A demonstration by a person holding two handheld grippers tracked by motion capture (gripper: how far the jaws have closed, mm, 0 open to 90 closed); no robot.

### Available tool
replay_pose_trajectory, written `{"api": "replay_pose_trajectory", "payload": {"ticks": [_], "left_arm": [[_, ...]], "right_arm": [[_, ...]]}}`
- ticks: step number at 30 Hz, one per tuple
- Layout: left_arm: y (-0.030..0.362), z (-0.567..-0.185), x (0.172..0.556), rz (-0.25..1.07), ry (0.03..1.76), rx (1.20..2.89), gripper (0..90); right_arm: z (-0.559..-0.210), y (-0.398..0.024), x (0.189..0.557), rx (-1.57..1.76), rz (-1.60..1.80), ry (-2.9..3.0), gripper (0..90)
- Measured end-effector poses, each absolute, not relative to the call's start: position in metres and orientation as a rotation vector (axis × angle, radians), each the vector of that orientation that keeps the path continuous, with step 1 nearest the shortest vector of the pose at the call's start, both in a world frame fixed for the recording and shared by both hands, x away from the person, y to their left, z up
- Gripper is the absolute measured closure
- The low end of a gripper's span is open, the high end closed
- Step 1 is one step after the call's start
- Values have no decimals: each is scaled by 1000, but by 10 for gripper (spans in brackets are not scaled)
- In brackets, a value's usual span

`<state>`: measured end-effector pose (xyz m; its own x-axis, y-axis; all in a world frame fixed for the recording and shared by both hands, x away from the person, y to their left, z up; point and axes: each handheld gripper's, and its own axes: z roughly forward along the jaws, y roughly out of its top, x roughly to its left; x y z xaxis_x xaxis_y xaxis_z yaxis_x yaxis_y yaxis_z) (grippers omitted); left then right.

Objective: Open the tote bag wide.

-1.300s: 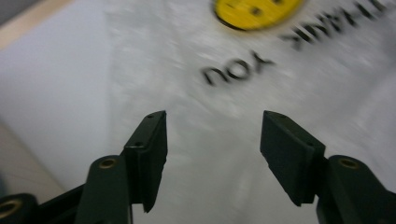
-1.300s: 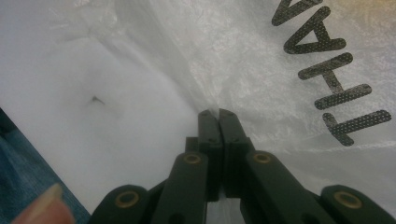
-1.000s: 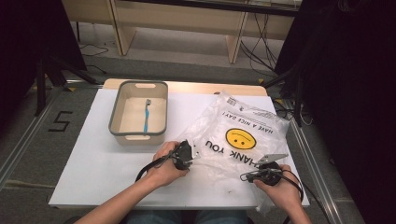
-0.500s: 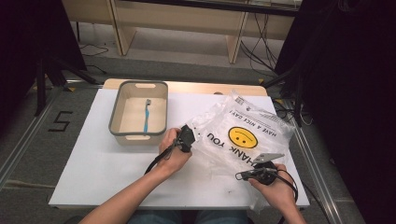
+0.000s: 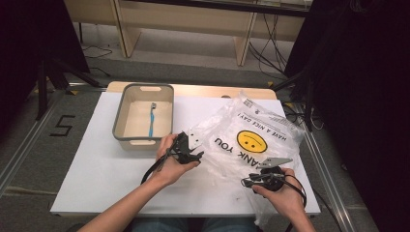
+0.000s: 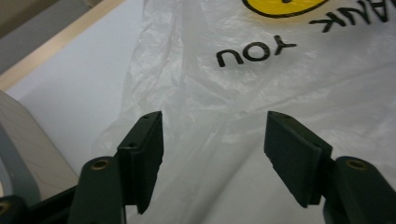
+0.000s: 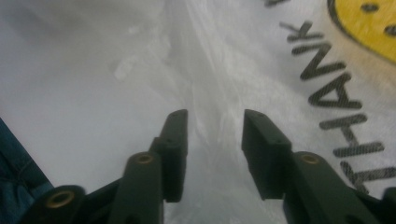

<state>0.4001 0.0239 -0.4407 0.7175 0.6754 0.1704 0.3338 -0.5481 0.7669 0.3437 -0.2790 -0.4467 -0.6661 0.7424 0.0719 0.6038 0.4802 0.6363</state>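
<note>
Both the left tongs [image 5: 196, 155] and right tongs [image 5: 247, 181], jaws just opened and gripping nothing, are found over the plastic bag [image 5: 251, 140] on the tabletop [image 5: 96, 169], beside a tray [image 5: 121, 126] holding a toothbrush [image 5: 151, 121].

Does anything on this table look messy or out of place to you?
Only the plastic bag: it lies crumpled and skewed, its printing upside down from the person's side, one corner hanging over the table's near edge. The toothbrush lies neatly in the tray. Nothing looks spilled or broken.
</note>
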Motion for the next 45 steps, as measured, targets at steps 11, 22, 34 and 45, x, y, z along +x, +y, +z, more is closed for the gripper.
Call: {"api": "replay_pose_trajectory", "payload": {"ticks": [11, 22, 34, 45], "left_arm": [[47, -444, 366, 484, 720, 2135, 304], [52, -459, 352, 443, 712, 2154, 304], [45, -463, 350, 429, 696, 2161, 328], [31, -468, 353, 397, 679, 2177, 452]], "right_arm": [[-436, -268, 354, 1066, 1040, 2399, 388], [-429, -255, 372, 1048, 1076, 2369, 399], [-434, -237, 392, 1022, 1065, 2385, 423], [-450, -220, 398, 974, 977, 2521, 413]]}}
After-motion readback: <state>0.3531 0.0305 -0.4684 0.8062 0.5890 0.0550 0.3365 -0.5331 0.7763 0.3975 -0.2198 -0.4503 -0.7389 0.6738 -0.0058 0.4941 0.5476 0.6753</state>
